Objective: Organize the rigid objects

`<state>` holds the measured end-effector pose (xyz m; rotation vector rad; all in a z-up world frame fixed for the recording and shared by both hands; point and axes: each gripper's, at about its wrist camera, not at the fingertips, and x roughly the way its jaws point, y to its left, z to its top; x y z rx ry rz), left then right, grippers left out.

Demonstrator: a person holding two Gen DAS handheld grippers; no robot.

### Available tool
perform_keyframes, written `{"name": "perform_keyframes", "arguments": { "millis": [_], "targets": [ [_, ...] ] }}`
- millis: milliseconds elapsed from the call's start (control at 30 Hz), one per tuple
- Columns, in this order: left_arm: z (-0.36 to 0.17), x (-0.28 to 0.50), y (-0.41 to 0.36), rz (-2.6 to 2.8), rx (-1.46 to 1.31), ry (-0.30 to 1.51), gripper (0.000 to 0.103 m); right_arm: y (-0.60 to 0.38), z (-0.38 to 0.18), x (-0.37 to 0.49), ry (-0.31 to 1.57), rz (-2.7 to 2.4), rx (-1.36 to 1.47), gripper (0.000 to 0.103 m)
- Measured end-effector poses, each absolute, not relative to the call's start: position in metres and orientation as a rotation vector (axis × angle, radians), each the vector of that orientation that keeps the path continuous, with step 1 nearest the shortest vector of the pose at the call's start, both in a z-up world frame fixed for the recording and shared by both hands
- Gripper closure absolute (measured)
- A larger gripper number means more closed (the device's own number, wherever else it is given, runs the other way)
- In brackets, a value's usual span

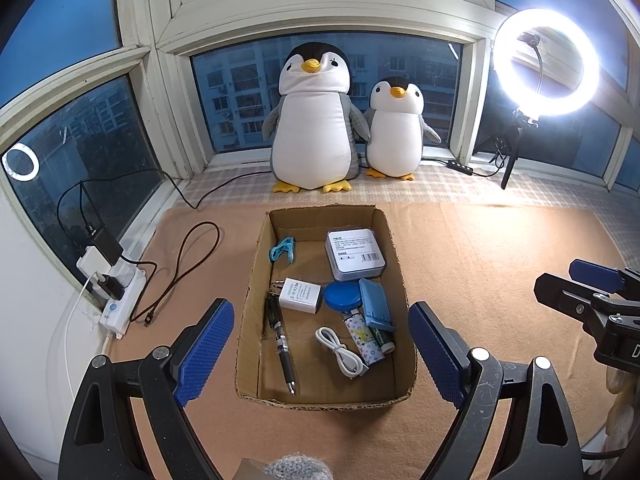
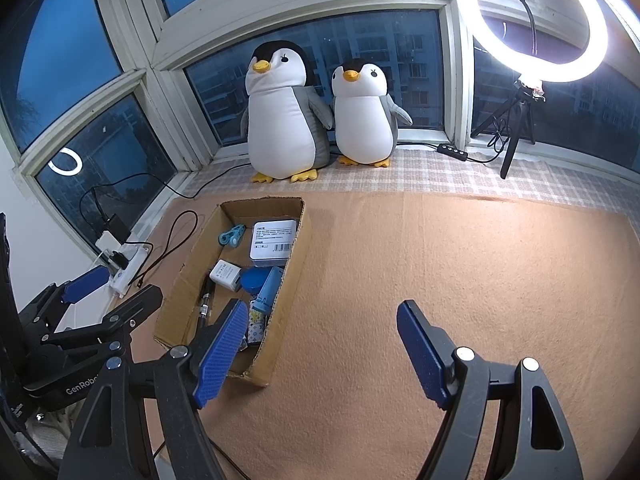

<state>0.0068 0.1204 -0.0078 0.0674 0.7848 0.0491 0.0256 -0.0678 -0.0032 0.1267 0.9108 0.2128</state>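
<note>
Left to right. A white power strip (image 1: 120,300) with plugged chargers lies by the window. The left claw (image 1: 320,356) is spread wide and empty, its blue pads (image 1: 208,352) flanking the near end of an open cardboard box (image 1: 396,256) that sits on the tan cloth-covered surface (image 1: 500,248). Box contents: a teal clip (image 1: 283,249) at the far left; a black pen (image 1: 280,344) along the left wall; a white charger plug (image 1: 300,294); a coiled white cable (image 1: 342,354); a round blue lid (image 1: 342,296); a patterned tube (image 1: 364,338); a light-blue rectangular case (image 1: 375,304); a grey tin (image 1: 354,254) with a label at the far right. The right claw (image 2: 320,356) is also spread and empty, above bare surface just right of the box.
</note>
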Motion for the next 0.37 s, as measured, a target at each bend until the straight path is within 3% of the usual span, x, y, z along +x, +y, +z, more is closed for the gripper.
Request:
{"name": "perform_keyframes", "arguments": {
  "millis": [367],
  "targets": [
    [-0.0106, 0.0087, 0.1200, 0.044, 0.065, 0.792, 0.012, -0.0692, -0.0035, 0.0260, 0.914, 0.207, 0.136, 0.029]
  ]
}}
